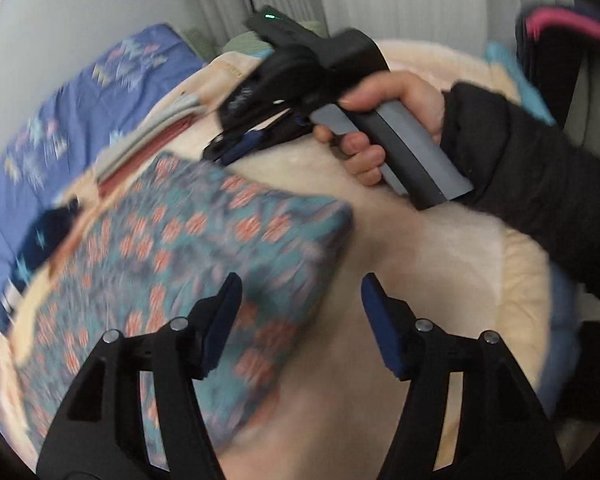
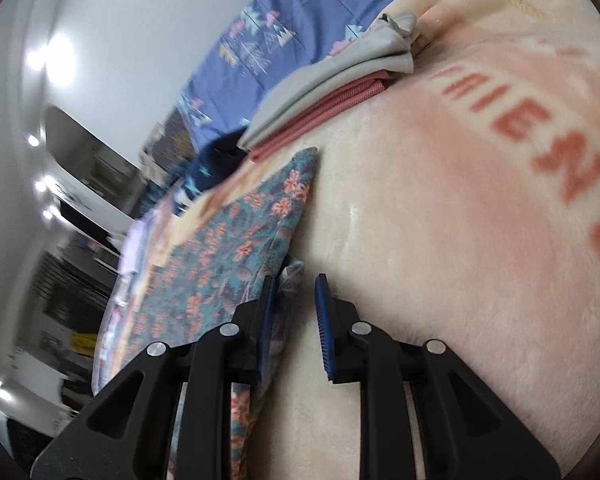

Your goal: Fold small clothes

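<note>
The floral cloth [image 1: 188,248] sits folded on the blanket [image 1: 420,264], its right edge under the left tool [image 1: 300,300], jaws wide, empty. The right tool [image 2: 296,300] straddles its corner, jaws slightly apart, grip unclear. Bare blanket lies right of the cloth.

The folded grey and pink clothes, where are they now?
In the right wrist view the folded grey and pink clothes lie on the cream blanket, beyond the floral garment.

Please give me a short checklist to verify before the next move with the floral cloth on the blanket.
1. Left gripper open and empty: ok.
2. Right gripper free of cloth: cannot tell; jaws slightly apart, fabric edge between them.
3. Floral cloth lies flat, folded: ok, though blurred.
4. Folded grey and pink stack sits apart from the cloth: ok.
5. Blanket beside the cloth is bare: ok.
</note>
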The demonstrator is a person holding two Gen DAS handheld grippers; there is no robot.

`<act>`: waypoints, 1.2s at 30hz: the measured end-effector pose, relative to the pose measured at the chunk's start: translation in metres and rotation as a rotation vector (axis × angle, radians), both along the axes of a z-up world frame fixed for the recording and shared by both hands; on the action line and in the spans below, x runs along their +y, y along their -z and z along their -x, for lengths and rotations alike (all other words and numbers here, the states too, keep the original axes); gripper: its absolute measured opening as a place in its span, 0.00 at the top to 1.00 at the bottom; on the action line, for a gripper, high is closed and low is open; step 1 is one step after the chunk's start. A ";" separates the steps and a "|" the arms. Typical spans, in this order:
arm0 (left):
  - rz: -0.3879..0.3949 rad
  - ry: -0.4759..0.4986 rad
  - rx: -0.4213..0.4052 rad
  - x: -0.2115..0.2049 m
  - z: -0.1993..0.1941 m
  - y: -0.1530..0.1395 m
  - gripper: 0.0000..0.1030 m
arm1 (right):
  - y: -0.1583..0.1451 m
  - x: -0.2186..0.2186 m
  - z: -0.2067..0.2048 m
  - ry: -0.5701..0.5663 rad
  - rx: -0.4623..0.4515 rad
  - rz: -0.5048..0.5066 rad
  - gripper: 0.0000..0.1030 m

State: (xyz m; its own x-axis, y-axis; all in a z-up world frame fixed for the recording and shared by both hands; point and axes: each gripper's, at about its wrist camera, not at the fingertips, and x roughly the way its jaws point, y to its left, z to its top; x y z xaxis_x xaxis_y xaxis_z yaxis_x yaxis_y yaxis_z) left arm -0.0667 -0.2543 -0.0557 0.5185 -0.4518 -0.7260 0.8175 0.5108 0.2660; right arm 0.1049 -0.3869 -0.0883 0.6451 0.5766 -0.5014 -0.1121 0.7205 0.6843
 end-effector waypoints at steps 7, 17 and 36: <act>-0.059 -0.023 -0.023 -0.031 0.001 0.002 0.91 | -0.004 0.013 0.000 -0.007 -0.021 0.073 0.80; 0.126 -0.135 0.135 -0.016 -0.002 -0.020 0.96 | -0.004 0.021 -0.021 -0.052 0.038 -0.012 0.98; 0.073 -0.102 0.217 -0.023 -0.017 0.021 0.92 | -0.014 0.032 -0.005 -0.066 -0.005 0.127 0.42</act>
